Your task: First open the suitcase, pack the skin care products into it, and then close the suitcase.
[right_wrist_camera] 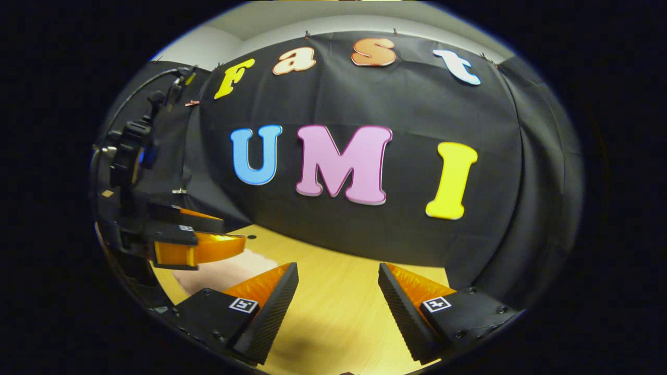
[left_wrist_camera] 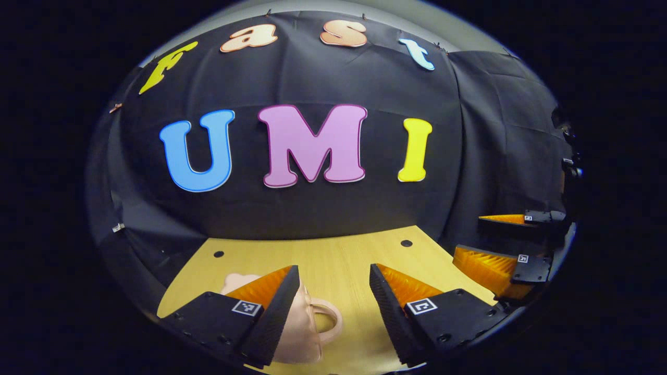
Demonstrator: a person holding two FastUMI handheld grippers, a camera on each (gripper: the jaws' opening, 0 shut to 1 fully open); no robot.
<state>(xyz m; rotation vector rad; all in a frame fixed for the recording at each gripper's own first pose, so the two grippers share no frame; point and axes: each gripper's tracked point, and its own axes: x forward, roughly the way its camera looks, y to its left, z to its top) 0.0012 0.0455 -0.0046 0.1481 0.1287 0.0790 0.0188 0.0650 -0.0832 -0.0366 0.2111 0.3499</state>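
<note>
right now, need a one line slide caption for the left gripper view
Left tool open above the wooden table, a pink handled case partly behind one finger, right tool at the edge.

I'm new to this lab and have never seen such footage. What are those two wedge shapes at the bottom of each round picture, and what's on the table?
Each picture comes from a camera riding on a handheld gripper that a person carries, looking forward along its two fingers. In the left gripper view, the left gripper stands open above a wooden table; a small pink case with a handle, probably the suitcase, lies partly behind one finger. The right gripper is open too and holds nothing. Each view also catches the other gripper at its edge.
</note>
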